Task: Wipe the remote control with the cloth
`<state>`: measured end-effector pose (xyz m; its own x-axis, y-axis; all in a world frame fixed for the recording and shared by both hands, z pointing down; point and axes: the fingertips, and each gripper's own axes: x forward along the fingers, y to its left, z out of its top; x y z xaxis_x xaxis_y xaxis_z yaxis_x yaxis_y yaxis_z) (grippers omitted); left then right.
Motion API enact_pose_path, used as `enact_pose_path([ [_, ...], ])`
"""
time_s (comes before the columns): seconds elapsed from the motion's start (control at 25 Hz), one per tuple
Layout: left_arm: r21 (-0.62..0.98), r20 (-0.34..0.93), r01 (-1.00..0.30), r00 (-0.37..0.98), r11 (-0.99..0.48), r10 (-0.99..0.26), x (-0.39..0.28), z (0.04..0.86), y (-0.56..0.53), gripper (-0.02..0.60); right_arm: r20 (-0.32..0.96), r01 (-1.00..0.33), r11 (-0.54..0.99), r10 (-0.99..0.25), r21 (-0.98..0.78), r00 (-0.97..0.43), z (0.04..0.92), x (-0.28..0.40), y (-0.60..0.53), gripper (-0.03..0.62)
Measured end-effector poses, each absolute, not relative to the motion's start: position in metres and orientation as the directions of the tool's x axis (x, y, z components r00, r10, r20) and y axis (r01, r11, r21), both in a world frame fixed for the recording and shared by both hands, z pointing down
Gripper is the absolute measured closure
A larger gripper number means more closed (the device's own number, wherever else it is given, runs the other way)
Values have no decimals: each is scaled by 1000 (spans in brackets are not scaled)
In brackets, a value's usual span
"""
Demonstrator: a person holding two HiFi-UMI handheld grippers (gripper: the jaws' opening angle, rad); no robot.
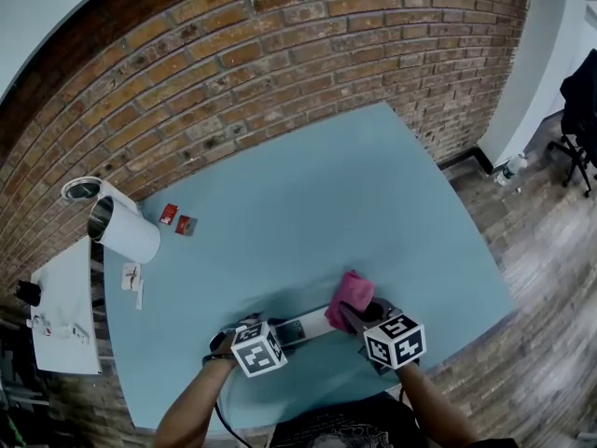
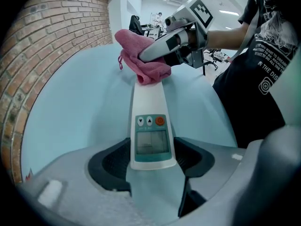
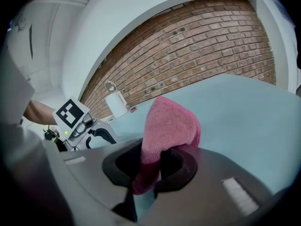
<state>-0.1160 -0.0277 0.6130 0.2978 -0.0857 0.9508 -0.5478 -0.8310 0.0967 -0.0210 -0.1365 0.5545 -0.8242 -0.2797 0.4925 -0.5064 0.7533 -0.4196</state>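
Observation:
A white remote control (image 1: 303, 327) with a small screen and an orange button lies on the blue table (image 1: 308, 213), near its front edge. My left gripper (image 1: 270, 332) is shut on its near end, and the pads (image 2: 113, 161) press both sides of the remote control (image 2: 150, 112). My right gripper (image 1: 354, 314) is shut on a bunched pink cloth (image 1: 350, 290). In the left gripper view the cloth (image 2: 141, 55) rests on the remote's far end. The cloth (image 3: 171, 124) sticks up from between the right gripper (image 3: 153, 166) and hides the remote there.
A white cylinder (image 1: 126, 231) and a metal cup (image 1: 82, 189) stand at the table's far left, with small red packets (image 1: 177, 220) beside them. A white board (image 1: 65, 320) sits off the left edge. The brick wall (image 1: 280, 54) runs behind, and a chair (image 1: 578, 119) stands far right.

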Motion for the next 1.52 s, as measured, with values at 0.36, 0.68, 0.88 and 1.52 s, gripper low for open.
enact_pose_path([
  [0.36, 101, 962, -552, 265, -828, -60, -117, 613, -27, 288, 476, -505, 753, -290, -421, -830, 555, -3, -157, 528],
  [0.68, 105, 973, -554, 230, -826, -31, -119, 616, -28, 288, 415, -488, 754, -312, -439, -855, 554, -22, -169, 528],
  [0.88, 106, 976, -557, 219, -824, -23, -120, 615, -28, 288, 398, -447, 775, -275, -447, -875, 555, -30, -162, 528],
  [1.52, 100, 952, -565, 295, -819, -87, -122, 612, -30, 299, 437, -524, 729, -336, -441, -835, 557, -15, -141, 528],
])
